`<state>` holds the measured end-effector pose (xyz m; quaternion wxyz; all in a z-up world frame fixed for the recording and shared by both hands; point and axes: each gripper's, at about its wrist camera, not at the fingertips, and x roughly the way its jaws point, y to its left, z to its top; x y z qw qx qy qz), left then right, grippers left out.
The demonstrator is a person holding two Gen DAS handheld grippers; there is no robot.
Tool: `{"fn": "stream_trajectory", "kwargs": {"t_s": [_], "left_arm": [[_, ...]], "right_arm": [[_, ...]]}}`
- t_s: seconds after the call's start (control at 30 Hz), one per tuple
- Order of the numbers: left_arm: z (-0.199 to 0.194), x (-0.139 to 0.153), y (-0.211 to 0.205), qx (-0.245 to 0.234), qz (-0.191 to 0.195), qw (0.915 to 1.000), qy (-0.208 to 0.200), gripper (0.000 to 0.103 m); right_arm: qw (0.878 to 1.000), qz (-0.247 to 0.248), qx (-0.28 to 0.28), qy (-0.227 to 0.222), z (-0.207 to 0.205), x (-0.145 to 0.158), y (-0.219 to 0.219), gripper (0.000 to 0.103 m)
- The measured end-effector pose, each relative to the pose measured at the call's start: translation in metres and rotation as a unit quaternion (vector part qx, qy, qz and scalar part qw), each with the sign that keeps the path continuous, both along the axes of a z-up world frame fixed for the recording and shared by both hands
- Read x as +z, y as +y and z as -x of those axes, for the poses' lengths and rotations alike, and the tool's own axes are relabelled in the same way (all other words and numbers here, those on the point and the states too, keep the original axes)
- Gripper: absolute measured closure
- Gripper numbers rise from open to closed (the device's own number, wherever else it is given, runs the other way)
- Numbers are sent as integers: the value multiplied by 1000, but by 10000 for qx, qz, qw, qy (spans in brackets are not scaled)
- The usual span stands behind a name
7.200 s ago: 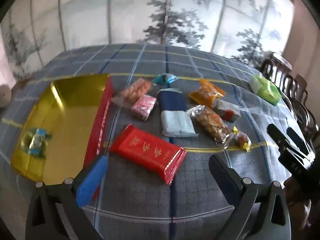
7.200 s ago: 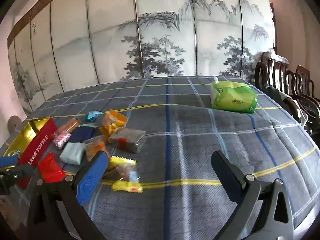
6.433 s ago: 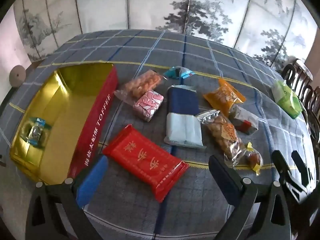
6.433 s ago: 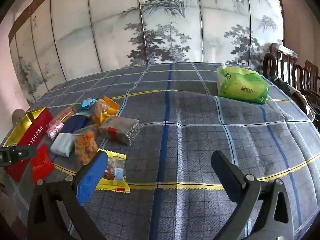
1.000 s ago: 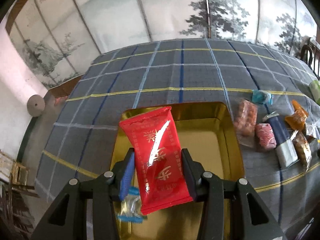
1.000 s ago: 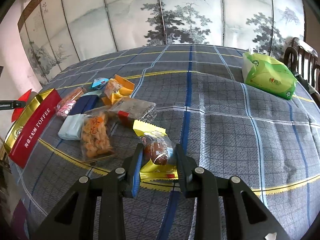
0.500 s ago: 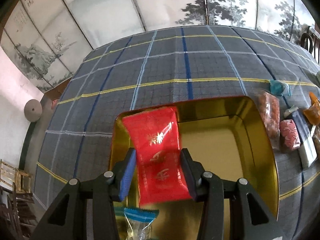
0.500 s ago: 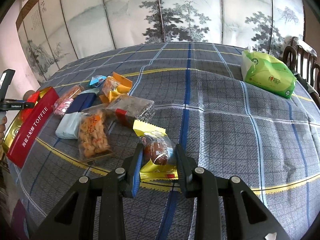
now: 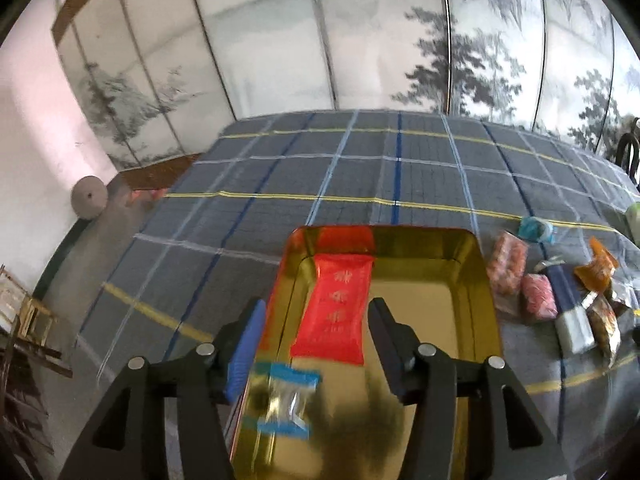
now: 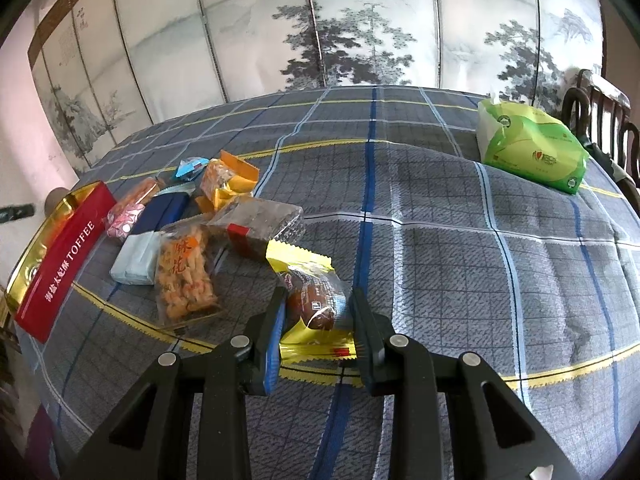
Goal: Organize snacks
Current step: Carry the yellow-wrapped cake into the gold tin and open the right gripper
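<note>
Item: red packet (image 9: 336, 304), now lying flat inside the gold tin (image 9: 476, 256), its top end against the tin's far wall; half a second ago it was pinched upright between the left gripper's pads. Left gripper (image 9: 316, 330): jaws have just been opening, pads clear of the packet on both sides, nothing grasped. Also in the tin: a clear candy with blue ends (image 9: 286, 402), toward the near wall. Right gripper (image 10: 318, 312): clenched on the yellow-wrapped snack (image 10: 310, 292), unmoved, near the table's front edge. Outstanding: about seven loose packets clustered on the plaid tablecloth (image 10: 440, 240) beside the tin. Judgement: second item stowed; the yellow-wrapped snack is likely next.
</note>
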<state>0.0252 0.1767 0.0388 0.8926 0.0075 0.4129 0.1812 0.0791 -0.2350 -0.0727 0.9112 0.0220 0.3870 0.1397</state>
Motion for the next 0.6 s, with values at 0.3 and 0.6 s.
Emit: {"fn": "stream_trajectory", "kwargs": {"t_s": [0.3, 0.6], "left_arm": [[72, 15, -27, -43, 138, 9986, -513, 48], [95, 12, -25, 130, 373, 9991, -177, 32]], "right_arm": [[9978, -324, 516, -252, 17, 41, 50, 75], [9793, -948, 1771, -236, 19, 81, 151, 75]]}}
